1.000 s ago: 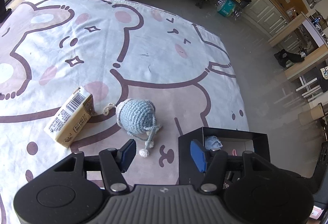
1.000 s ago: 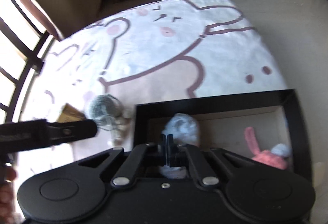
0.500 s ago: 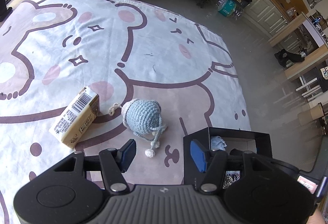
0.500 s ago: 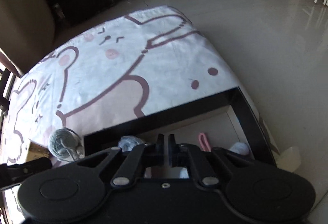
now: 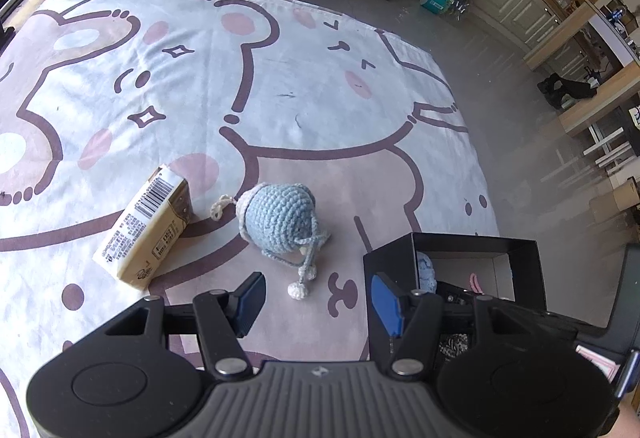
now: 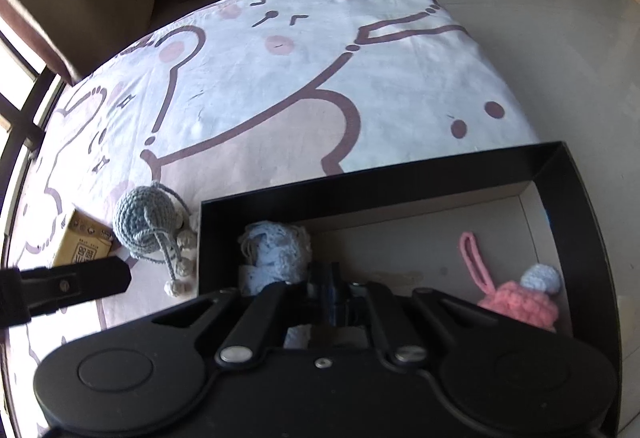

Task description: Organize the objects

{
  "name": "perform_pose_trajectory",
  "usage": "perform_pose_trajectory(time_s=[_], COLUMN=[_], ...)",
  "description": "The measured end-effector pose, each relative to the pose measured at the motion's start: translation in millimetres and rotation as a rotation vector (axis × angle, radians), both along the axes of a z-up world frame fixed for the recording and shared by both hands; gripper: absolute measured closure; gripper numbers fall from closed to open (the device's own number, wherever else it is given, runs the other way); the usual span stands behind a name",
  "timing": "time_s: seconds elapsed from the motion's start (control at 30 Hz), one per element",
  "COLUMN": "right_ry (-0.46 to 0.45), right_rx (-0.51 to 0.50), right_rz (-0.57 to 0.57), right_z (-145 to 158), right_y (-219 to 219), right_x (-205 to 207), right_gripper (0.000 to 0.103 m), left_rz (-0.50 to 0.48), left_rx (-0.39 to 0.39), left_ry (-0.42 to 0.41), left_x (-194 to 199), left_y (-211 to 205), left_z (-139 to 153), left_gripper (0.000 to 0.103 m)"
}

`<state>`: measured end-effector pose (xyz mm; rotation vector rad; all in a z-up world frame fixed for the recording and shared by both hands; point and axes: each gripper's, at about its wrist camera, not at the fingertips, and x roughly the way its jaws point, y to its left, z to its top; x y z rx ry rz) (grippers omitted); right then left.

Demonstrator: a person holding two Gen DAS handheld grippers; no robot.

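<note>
Left wrist view: left gripper hangs spread and empty above a blue crochet toy on the blanket, probably next for the black box. Right gripper is pressed together over the box. Carton print unreadable; only a barcode shows.

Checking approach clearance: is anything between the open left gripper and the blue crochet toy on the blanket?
Nothing visible. The left gripper is open with bare blanket between it and the blue crochet toy; the carton lies off to the side.
</note>
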<state>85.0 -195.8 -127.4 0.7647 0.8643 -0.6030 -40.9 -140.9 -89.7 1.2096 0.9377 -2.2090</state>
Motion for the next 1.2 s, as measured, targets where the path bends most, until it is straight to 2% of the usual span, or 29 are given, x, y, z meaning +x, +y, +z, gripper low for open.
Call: perform_pose_trajectory(time_s=[0.2,0.43,0.77,0.83,0.97,1.13,1.2], right_ry=[-0.023,-0.02,0.026,0.03,0.041,0.05,0.054], right_rx=[0.0,-0.051,-0.119,-0.13,-0.156,-0.172,-0.182], right_rz=[-0.045,-0.06,-0.118,-0.121,-0.135,-0.145,-0.146], right_z=[21,51,69,73,80,85,87], right_y=[1,15,23,26,29,32,34], right_x=[-21,-52,-89,-93,-101,-109,-111], right_gripper=[0.093,0.088,0.067,0.064,0.048,0.032,0.024], left_rz=[-0.056,-0.114,-0.177,-0.178,-0.187,-0.187,-0.191], left_rx=[-0.041,-0.09,-0.176,-0.191,-0.216,-0.249,-0.258], left_ry=[-0.014,-0.033,-0.059,-0.063,-0.073,-0.077,-0.083], left_x=[-3,-5,0,2,5,9,10], left_y=[10,26,42,43,46,48,49], left_z=[8,21,38,41,45,49,50], left_gripper=[0.044,0.044,0.043,0.038,0.028,0.008,0.006])
